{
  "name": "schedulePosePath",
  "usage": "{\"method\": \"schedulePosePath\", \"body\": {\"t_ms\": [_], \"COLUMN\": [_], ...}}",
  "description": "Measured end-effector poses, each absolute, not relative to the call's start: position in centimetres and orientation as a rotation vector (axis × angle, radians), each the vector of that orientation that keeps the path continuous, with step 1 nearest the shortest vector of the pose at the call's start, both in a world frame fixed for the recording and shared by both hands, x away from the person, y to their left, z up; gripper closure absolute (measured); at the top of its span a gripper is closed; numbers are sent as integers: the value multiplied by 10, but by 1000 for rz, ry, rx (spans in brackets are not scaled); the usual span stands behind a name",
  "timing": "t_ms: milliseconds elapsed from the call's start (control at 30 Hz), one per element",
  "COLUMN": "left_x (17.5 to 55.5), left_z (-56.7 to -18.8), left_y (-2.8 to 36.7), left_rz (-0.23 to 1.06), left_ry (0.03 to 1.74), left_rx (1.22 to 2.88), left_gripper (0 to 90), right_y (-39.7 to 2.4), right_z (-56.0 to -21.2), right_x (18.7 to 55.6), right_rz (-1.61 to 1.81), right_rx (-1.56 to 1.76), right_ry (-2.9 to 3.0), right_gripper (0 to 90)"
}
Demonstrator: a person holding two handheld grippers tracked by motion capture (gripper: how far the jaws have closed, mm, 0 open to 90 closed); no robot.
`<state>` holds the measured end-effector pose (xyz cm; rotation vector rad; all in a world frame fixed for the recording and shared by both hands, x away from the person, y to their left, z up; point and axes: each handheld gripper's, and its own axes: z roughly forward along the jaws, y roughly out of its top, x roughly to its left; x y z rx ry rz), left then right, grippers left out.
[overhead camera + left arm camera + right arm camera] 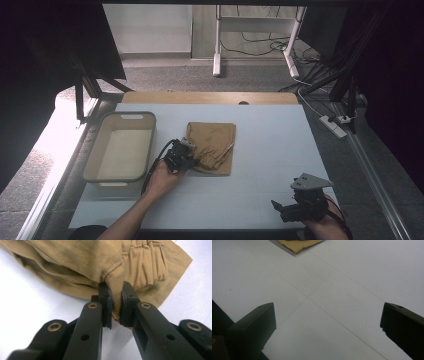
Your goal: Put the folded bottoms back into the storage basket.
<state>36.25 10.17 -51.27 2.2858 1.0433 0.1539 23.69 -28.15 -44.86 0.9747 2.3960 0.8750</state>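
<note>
A folded tan garment (212, 146) lies in the middle of the white table (260, 200). My left gripper (188, 159) is at the garment's near left edge. In the left gripper view its jaws are shut on a pinched fold of the tan garment (82, 267), with cloth squeezed between the two pads (107, 303). My right gripper (280, 209) rests near the table's front right corner, a grey three-cornered plate on top. In the right gripper view its jaws stand wide apart over bare table, and a corner of the garment (298, 244) shows far off.
A beige plastic bin (121, 146) stands at the table's left, beside my left hand. Beyond the table's far edge are a white stand's legs (217, 60) and loose cables (320, 75) on the floor. A power strip (333, 126) lies to the right.
</note>
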Motion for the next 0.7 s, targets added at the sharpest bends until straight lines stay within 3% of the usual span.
{"method": "schedulePosePath", "body": {"t_ms": [233,500,600,700], "left_x": [365,354,352,353], "left_z": [-521,-526,-525,-526], "left_y": [106,97,94,97], "left_rz": [88,206,239,226], "left_ry": [1093,1098,1172,1181], "left_rx": [2272,2304,2294,2276], "left_gripper": [791,502,415,436], "right_y": [-281,-281,-280,-280], "right_z": [-449,-449,-449,-449], "right_x": [236,237,236,236], "right_rz": [872,870,865,867], "right_rx": [963,963,960,954], "right_ry": [2396,2403,2404,2403], "right_gripper": [7,7,7,7]}}
